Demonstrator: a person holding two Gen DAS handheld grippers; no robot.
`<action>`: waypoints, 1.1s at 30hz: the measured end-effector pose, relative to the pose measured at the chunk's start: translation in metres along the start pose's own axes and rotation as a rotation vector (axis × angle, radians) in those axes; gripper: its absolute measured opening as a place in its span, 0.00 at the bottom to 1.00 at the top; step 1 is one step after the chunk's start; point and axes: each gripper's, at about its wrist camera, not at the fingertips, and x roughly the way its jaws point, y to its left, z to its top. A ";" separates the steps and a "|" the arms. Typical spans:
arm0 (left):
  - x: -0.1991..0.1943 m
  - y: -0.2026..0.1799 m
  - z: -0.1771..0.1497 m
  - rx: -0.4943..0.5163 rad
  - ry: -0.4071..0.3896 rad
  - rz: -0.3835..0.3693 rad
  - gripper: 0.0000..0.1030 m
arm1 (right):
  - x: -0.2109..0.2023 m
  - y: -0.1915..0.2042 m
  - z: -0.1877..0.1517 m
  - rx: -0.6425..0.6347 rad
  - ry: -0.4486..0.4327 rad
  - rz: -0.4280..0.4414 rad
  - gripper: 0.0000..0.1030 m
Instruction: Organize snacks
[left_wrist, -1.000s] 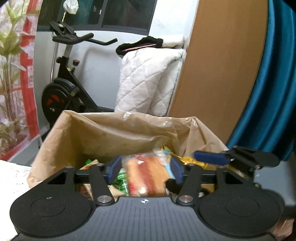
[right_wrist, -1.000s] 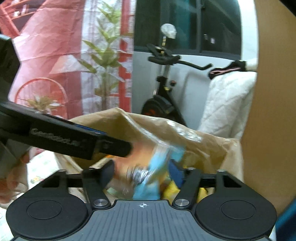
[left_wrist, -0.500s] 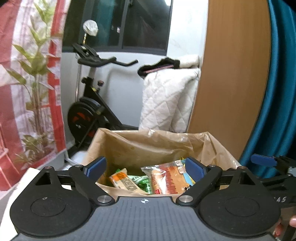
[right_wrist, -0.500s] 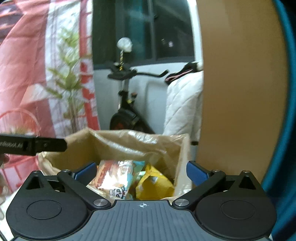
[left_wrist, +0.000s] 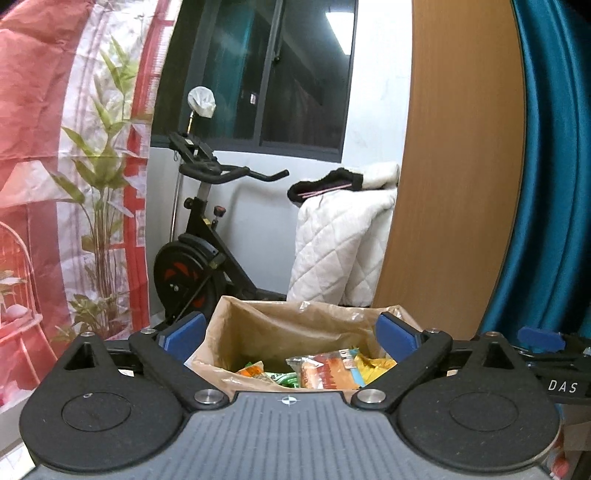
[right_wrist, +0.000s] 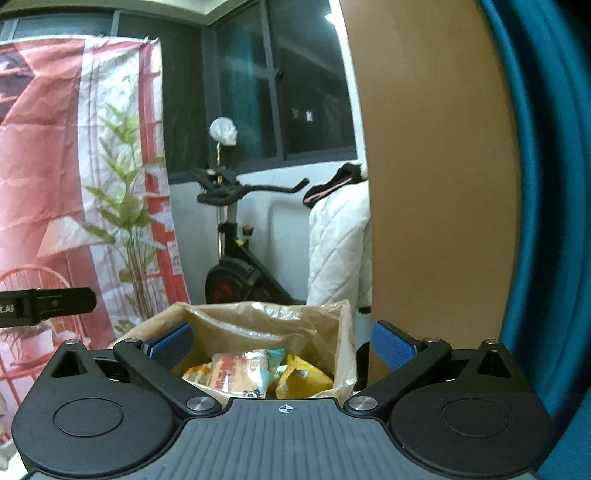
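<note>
A brown paper bag (left_wrist: 288, 328) stands open ahead of both grippers; it also shows in the right wrist view (right_wrist: 258, 321). Inside lie several snack packets: an orange-red packet (left_wrist: 325, 373), a yellow one (left_wrist: 373, 365) and a green one (left_wrist: 284, 378). The right wrist view shows an orange and light-blue packet (right_wrist: 243, 373) and a yellow packet (right_wrist: 303, 380). My left gripper (left_wrist: 291, 336) is open and empty, above and behind the bag. My right gripper (right_wrist: 282, 345) is open and empty, likewise back from the bag.
An exercise bike (left_wrist: 199, 251) stands behind the bag, with a white quilted blanket (left_wrist: 340, 243) beside it. A wooden panel (left_wrist: 458, 166) and a teal curtain (left_wrist: 554, 184) rise at the right. A red-and-white printed backdrop (left_wrist: 55, 184) hangs at the left.
Both grippers opened and dropped their snack packets into the bag, then drew back and up from it. The bag now looks smaller and lower in both views.
</note>
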 end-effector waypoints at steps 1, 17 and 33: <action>-0.003 0.000 0.000 -0.002 -0.004 0.002 0.97 | -0.003 0.000 0.001 0.002 0.000 0.001 1.00; -0.029 -0.008 -0.002 0.042 -0.037 0.103 0.98 | -0.036 0.012 0.005 -0.024 -0.032 0.007 1.00; -0.038 -0.005 -0.005 0.034 -0.060 0.136 0.97 | -0.039 0.024 0.008 -0.049 -0.027 0.026 1.00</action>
